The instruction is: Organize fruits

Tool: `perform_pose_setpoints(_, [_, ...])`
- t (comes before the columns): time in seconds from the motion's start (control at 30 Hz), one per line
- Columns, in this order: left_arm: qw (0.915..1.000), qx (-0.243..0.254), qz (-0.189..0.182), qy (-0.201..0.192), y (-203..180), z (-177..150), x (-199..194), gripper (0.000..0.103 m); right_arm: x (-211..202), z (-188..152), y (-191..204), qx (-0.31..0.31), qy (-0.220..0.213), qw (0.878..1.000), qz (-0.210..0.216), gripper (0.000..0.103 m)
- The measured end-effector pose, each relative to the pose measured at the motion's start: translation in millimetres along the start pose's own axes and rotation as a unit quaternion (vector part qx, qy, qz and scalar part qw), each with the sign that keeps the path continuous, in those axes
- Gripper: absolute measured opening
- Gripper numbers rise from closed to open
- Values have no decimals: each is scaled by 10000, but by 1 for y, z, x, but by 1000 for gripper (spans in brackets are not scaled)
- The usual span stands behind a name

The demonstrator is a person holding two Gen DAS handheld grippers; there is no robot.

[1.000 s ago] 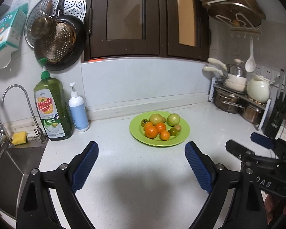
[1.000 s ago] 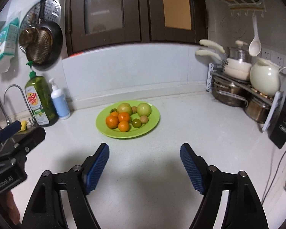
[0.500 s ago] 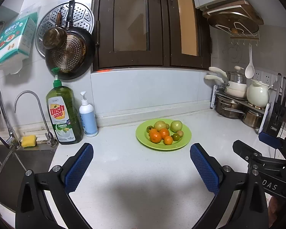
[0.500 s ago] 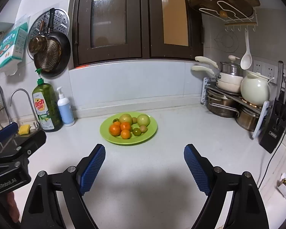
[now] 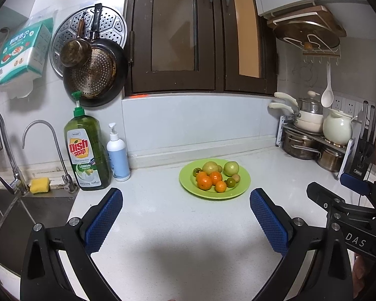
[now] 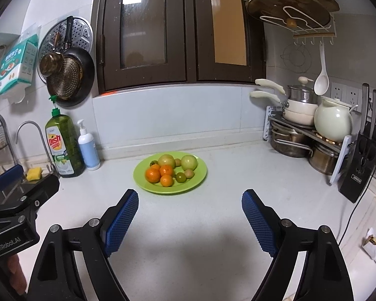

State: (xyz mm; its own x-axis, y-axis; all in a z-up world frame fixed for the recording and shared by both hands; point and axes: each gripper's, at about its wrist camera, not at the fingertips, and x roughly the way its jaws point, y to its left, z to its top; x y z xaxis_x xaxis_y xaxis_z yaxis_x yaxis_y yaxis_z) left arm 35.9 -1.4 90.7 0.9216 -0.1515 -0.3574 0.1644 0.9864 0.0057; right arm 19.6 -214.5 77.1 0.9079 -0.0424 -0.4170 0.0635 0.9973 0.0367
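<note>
Ahead, round green plate (image 5: 243, 186) of fruits (image 5: 214, 174), both tools wide open, empty.

Plenty of open bench (image 5: 188, 238) in front of both sets of fingers, bare white surface all the way up to the green plate (image 5: 243, 188) of fruit. Around the plate there's room on every side. Along the back edge toward the left, the dish soap bottle (image 5: 86, 148) and a white pump bottle (image 5: 117, 158) stand side by side, with the sink (image 5: 25, 215) cutting into the left edge. The back right corner is crowded: pot rack (image 6: 303, 140), cream jug (image 6: 333, 121), and the knife block (image 6: 361, 165) near the right edge.
</note>
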Motion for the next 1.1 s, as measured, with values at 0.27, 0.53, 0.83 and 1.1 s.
perform_pose_setpoints(0.27, [10000, -6, 34, 11, 0, -1, 2, 103, 0, -1, 0, -13, -2, 10000, -19, 85])
perform_pose_setpoints(0.53, [10000, -6, 17, 63, 1, -3, 6, 103, 2, -1, 0, -26, 36, 10000, -8, 85])
perform_pose_setpoints(0.83, [10000, -16, 6, 84, 1, -4, 8, 103, 6, -2, -1, -37, 64, 10000, -20, 85])
perform_pose_setpoints(1.1, [9999, -10, -6, 103, 0, -4, 10, 103, 8, -1, -1, -42, 72, 10000, -39, 85])
